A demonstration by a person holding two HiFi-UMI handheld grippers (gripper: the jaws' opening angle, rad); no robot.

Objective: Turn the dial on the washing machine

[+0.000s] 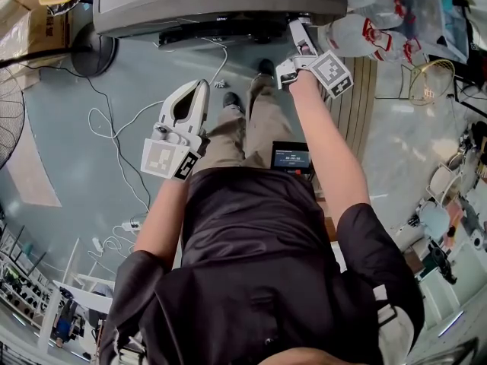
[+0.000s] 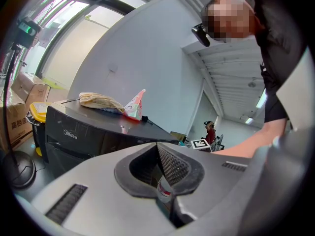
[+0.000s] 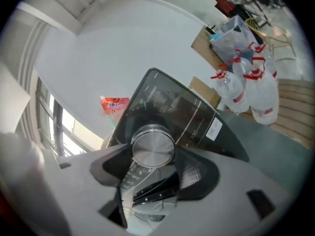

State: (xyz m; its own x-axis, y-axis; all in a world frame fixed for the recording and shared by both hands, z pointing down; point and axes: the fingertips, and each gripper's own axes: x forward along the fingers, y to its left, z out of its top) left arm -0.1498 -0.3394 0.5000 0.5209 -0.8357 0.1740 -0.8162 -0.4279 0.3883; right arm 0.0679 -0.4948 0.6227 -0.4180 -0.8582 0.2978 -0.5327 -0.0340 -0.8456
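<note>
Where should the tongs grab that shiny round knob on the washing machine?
Grab the dial by its round silver rim, one jaw on each side, coming straight at its flat face. It sticks out of the dark panel like a short drum, so its sides can be squeezed and twisted. The right tongs are lined up that way.

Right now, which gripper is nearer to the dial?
Right. The right gripper is at the dial, jaws on its sides; the left gripper hangs back from the machine.
</note>
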